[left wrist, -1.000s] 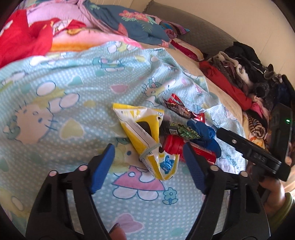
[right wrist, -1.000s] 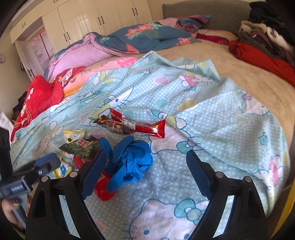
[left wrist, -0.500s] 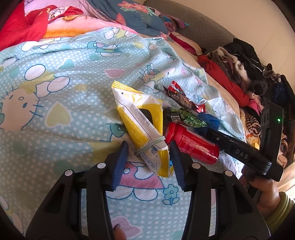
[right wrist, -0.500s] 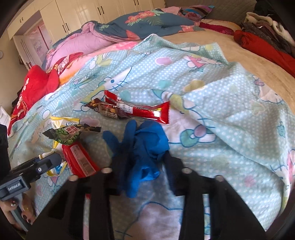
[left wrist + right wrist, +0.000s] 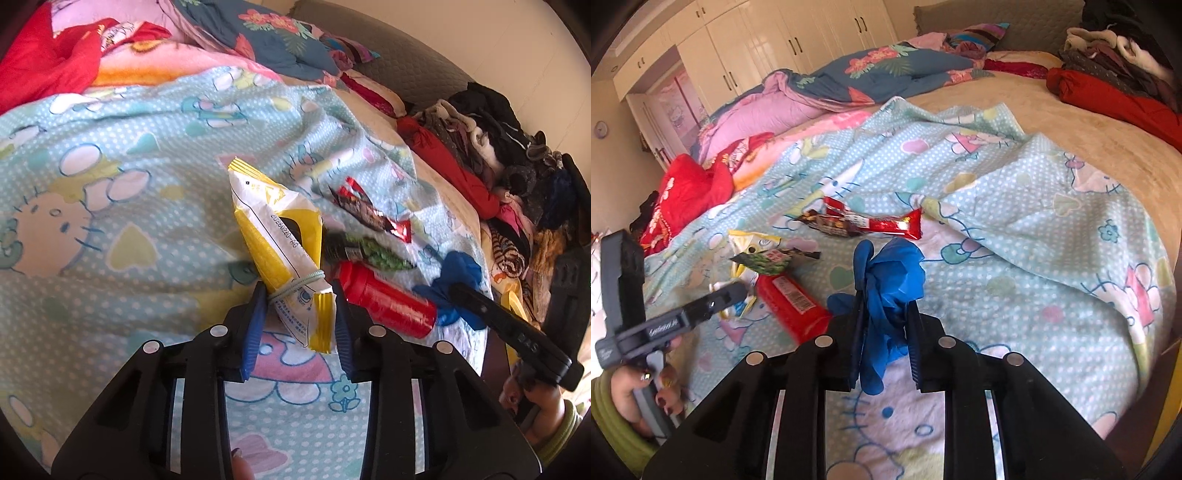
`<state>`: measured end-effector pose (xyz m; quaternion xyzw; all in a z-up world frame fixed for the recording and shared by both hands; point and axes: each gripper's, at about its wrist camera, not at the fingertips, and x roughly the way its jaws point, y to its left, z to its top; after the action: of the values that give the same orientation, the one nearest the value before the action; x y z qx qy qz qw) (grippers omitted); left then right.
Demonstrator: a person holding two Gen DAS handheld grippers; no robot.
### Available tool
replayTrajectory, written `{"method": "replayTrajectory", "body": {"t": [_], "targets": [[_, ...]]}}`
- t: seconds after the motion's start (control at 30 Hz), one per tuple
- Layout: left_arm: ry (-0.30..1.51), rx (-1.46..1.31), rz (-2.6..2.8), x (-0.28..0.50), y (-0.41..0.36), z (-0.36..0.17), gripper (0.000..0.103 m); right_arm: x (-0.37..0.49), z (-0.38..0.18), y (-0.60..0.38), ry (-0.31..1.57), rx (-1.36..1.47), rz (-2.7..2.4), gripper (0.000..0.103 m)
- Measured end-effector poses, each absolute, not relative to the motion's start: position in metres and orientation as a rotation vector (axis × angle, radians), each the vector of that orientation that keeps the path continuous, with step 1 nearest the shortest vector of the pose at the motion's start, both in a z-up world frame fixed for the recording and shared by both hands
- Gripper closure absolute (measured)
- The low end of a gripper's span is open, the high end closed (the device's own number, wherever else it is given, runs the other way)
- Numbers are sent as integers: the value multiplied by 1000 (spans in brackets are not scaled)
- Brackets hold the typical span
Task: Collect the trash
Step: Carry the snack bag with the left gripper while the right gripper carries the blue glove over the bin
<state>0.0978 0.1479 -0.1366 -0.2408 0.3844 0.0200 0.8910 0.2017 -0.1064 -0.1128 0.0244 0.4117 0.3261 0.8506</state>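
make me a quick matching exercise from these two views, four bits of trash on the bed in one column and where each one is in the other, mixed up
Things:
1. yellow and white packet
2. blue glove
3. red bottle
4. red candy wrapper

Places:
A. lying on the blanket, beyond the glove
B. between the right gripper's closing jaws
C. between the left gripper's closing jaws
D. lying on the blanket between the two grippers, under the green wrapper

Pairs: 1-C, 2-B, 3-D, 4-A

left gripper (image 5: 298, 315) and right gripper (image 5: 885, 325), both angled downward, jaws closing (each with something between its blue pads).
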Motion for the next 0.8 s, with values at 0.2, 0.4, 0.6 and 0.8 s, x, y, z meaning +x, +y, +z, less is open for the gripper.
{"method": "replayTrajectory", "body": {"t": [0.2, 0.4, 0.6, 0.8], "targets": [[757, -502, 68, 92, 158, -121, 76, 192, -104, -114, 854, 60, 692, 83], [720, -477, 55, 91, 151, -101, 76, 183, -91, -121, 832, 86, 697, 83], [687, -445, 18, 92, 133, -82, 76, 175, -73, -134, 794, 98, 697, 83], [660, -420, -22, 94, 112, -65, 76, 171, -56, -152, 757, 126, 689, 83]]}}
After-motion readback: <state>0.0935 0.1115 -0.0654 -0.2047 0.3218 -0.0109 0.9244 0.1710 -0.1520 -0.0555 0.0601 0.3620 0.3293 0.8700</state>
